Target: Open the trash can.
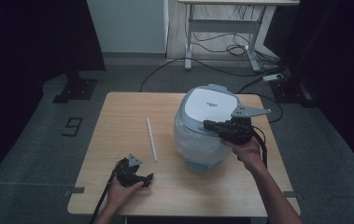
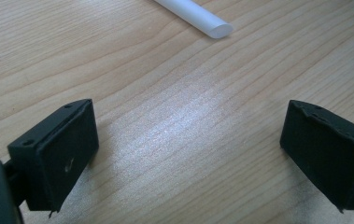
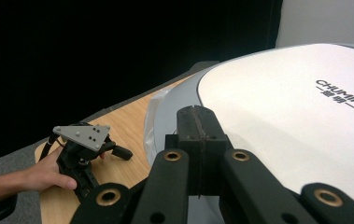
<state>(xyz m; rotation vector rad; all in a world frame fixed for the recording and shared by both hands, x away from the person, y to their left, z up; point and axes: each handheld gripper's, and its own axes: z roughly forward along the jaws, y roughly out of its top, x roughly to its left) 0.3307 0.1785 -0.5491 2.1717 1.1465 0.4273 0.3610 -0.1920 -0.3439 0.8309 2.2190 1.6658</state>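
Light wooden table (image 1: 118, 186) fills center frame. White rod (image 1: 152, 139) lies on it, left of center, running near-vertical; its rounded end shows top center in left gripper view. Grey floor around. Black "9" marker (image 1: 73, 126) on floor at left. White desk frame (image 1: 221, 28) with tangled cables (image 1: 233, 46) top right.

The left hand (image 1: 121, 190) rests near the table's front edge, toward its left corner, with the forearm entering from below. It holds the left gripper (image 1: 149, 177) low and level, its jaws spread wide apart with nothing between them. The right arm reaches farther in along the right side, the right hand (image 1: 247, 151) raised above the tabletop. The right gripper (image 1: 207, 124) points left, its jaws pressed together, pads meeting in a thin seam.
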